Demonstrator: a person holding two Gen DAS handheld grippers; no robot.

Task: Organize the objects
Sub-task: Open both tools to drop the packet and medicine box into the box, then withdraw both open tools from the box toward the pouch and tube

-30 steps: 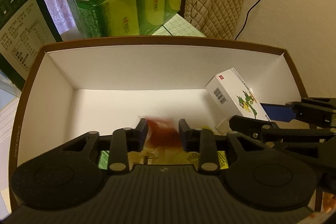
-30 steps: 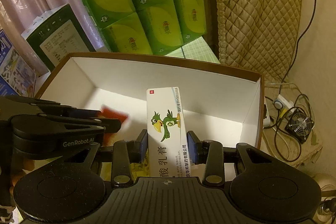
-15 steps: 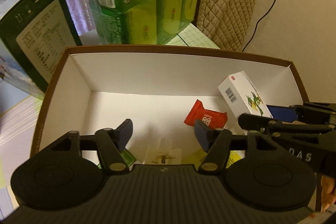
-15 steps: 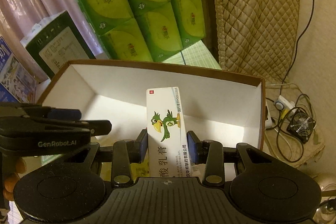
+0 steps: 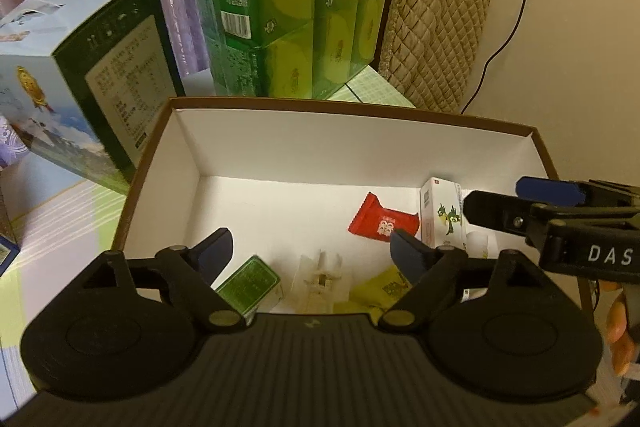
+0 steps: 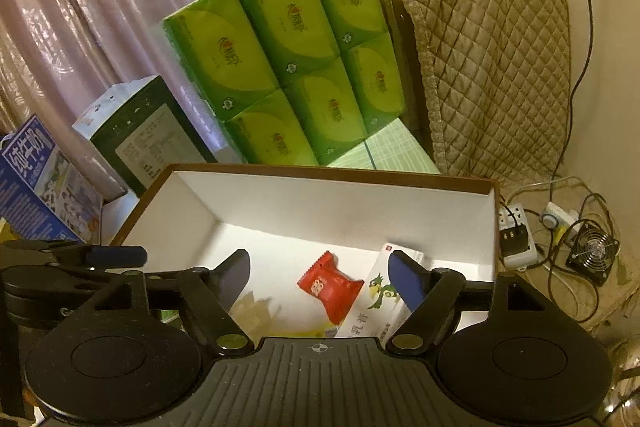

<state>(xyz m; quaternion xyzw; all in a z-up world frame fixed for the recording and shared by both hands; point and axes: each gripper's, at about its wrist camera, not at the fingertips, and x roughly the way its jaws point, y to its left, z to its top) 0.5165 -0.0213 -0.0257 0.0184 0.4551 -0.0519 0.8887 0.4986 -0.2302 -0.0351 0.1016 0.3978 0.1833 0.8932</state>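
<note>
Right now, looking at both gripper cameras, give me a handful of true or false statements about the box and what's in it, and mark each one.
1. The left gripper is clamped on the red packet. False: its jaws stand wide open and the packet lies on the floor of the box.
2. The right gripper is open and holds nothing. True.
3. The white carton with the green bird sits outside the box. False: it is inside, beside the red packet near the right wall.
4. A small green carton lies in the box near the left gripper. True.
5. The stacked green tissue packs are inside the box. False: they stand behind it.
</note>
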